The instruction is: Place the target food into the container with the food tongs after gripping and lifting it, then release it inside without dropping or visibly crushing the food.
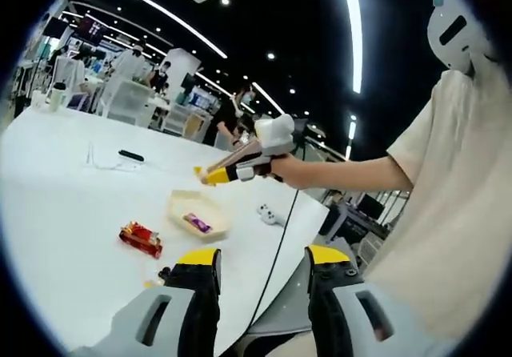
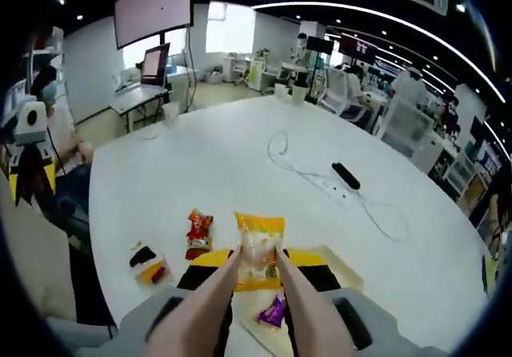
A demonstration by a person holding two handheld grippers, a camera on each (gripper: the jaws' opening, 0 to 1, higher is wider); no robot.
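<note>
The worktop [image 2: 240, 173] is a large white surface; a shallow cream container [image 1: 198, 213] rests on it near the person's edge, with a small purple-wrapped item [image 1: 197, 223] already inside. Beside the container lie a red snack packet [image 1: 141, 238] and a small dark-and-yellow packet [image 2: 148, 262], both on the bare surface.

Right tool [image 2: 258, 270]: closed on the food tongs [image 2: 210, 313], whose two arms pinch the target food, an orange-topped clear packet [image 2: 258, 253]. The left gripper view shows the right tool [image 1: 240, 167] raised well above the container, so the packet is lifted clear of the surface.

Left tool [image 1: 262, 265]: jaws apart, holding nothing, idle near the worktop edge.

Step in hand, by judgement: transport, after grip and lift. The next move calls for lowering the packet into the container beside the purple item, keeping pinch pressure steady, then easing the tongs apart only once the packet is inside the rim
</note>
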